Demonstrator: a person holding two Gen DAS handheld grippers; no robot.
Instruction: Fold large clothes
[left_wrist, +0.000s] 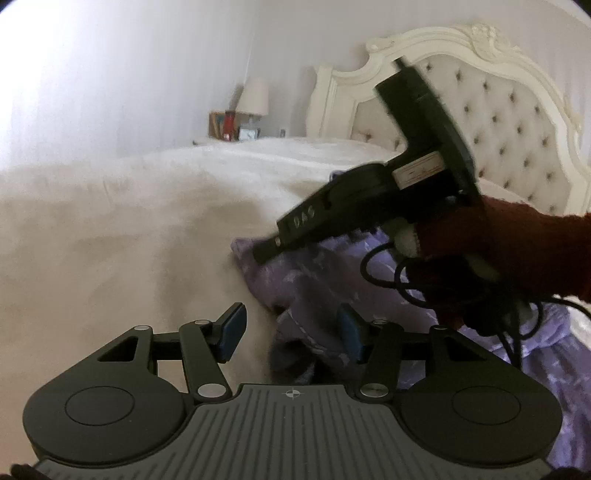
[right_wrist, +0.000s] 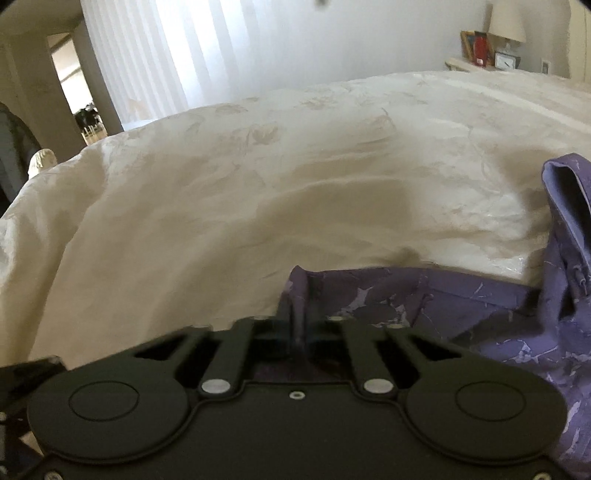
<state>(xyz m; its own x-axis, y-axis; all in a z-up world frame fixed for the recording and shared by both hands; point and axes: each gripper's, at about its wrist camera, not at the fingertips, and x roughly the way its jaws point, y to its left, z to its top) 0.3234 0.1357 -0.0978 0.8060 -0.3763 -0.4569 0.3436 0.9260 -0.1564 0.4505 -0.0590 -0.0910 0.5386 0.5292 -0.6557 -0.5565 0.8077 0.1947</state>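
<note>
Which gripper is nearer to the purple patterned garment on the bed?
Right. The right gripper is shut on a fold of the purple patterned garment. The left gripper is open just above the garment's near edge, pads apart, gripping nothing.

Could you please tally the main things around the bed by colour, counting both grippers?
Purple: 1, the garment
Cream or white: 3, the bedspread, the headboard, the lamp
Black: 2, the left gripper and the right gripper
Total: 6
</note>
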